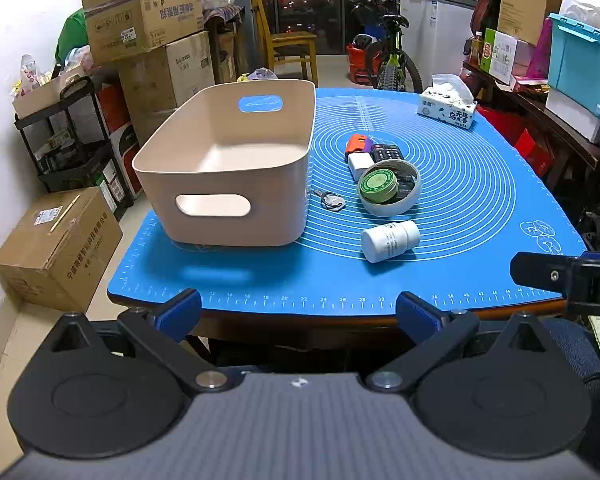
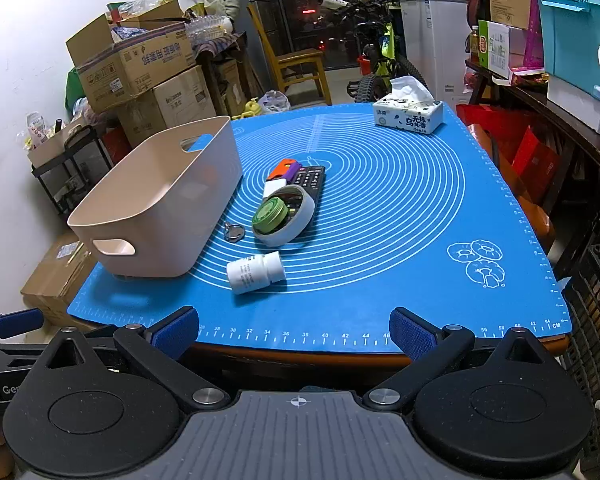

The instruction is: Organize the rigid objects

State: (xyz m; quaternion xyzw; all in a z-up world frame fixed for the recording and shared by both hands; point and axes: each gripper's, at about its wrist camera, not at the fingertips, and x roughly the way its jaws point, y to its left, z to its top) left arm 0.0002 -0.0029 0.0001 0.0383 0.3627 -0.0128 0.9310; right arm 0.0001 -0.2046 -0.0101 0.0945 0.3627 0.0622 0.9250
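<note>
At the mat's (image 2: 380, 300) near edge, both grippers released.
Left gripper (image 1: 298, 310) and right gripper (image 2: 294, 330) gape empty; white bottle (image 2: 255, 272) lies flat, cap toward 2 o'clock, bare mat at 3 o'clock.

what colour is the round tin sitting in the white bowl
Green, the round tin in the white bowl; clearest in the left wrist view.

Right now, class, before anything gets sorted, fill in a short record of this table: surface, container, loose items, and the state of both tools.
surface: blue mat with printed rings and ruler marks
container: beige bin, upright, nothing visible inside
loose items: white bottle lying on its side; keys beside the bin; white bowl tilted, green tin in it; remote partly under the bowl
other: tissue pack at the far edge
left hand-held gripper: open, holding nothing
right hand-held gripper: open, holding nothing
</note>
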